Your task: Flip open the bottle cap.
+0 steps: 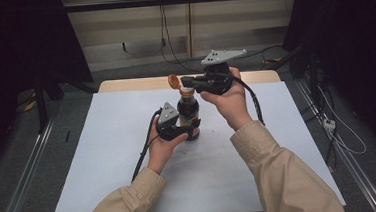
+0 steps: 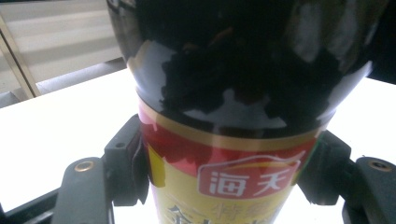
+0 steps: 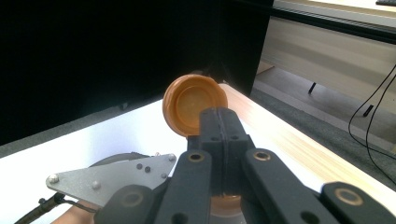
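We see a dim room around the bright white table; glare streaks the blurred, close sauce bottle.

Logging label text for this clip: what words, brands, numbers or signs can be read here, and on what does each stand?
"海天": white characters on a red badge on the yellow and red label of the dark glass sauce bottle, in the left gripper view.
Larger dark characters below that badge: cut off by the frame edge, not readable.
Same label in the high view: too small to read.
Orange flip cap: no text visible.

Dim room, grey floor, black curtains
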The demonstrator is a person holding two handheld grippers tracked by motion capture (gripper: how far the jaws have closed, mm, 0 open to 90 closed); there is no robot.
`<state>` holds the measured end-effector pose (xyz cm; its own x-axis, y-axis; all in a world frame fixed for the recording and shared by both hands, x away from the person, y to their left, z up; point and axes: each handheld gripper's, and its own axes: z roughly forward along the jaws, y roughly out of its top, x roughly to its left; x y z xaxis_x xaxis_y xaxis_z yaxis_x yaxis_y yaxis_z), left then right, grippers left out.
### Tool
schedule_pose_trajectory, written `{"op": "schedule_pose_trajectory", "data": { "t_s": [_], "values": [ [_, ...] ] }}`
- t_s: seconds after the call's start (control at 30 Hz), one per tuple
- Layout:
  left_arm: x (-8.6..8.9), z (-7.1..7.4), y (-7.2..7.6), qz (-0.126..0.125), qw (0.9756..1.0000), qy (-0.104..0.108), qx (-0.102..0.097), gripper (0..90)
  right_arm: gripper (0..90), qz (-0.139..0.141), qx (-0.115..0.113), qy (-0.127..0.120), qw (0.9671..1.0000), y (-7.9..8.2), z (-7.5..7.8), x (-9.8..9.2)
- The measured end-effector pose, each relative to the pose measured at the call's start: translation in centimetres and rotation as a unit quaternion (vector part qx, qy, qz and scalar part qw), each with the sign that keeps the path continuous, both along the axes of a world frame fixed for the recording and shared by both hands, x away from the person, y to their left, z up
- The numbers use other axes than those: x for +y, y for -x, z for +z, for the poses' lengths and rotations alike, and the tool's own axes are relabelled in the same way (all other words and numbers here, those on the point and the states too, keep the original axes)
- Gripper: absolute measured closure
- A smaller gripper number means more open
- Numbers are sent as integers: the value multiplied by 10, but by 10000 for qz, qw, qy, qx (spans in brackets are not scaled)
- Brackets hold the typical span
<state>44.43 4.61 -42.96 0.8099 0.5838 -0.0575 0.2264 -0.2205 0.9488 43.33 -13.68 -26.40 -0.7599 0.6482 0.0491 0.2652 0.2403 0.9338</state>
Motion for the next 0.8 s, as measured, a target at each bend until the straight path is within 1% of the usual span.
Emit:
{"op": "schedule_pose_trajectory", "data": {
  "t_s": [0.03, 0.07, 0.17, 0.27, 0.33, 0.53, 0.6, 0.63, 0.67, 0.7, 0.8],
  "values": [
    [0, 0, 0, 7, 10000, 16, 2, 300, 900, -5, 1, 12, 10000, 0, 0, 0],
    [1, 0, 0, -15, 10000, -47, -12, 300, 900, -8, 6, 14, 10000, 0, 1, 0],
    [0, 0, 0, -7, 10000, -11, 12, 299, 900, -11, -7, -6, 10000, 0, 3, 0],
    [1, 0, 0, -11, 10000, -42, 2, 298, 900, -48, -2, -33, 10000, 1, 4, -1],
    [0, 0, 0, 0, 10000, -18, 12, 297, 900, -52, 9, -47, 10000, 0, 3, -2],
    [1, 0, -1, -22, 10000, -22, 13, 294, 842, -106, 66, -44, 9999, 0, 3, -3],
    [1, 0, -1, -10, 10000, 2, 16, 292, 825, -110, 74, -57, 9999, 0, 3, -3],
    [0, 0, -1, -18, 10000, 54, 21, 290, 814, -123, 83, -63, 9999, 0, 3, -4],
    [1, 0, -2, -60, 10000, 8, -1, 289, 803, -142, 75, -88, 9998, 0, 3, -4],
    [1, -1, -2, -33, 10000, 80, 22, 289, 790, -168, 66, -113, 9998, 0, 3, -5],
    [1, -1, -2, -58, 10000, 47, 5, 283, 752, -214, 70, -161, 9996, 1, 5, -6]
  ]
}}
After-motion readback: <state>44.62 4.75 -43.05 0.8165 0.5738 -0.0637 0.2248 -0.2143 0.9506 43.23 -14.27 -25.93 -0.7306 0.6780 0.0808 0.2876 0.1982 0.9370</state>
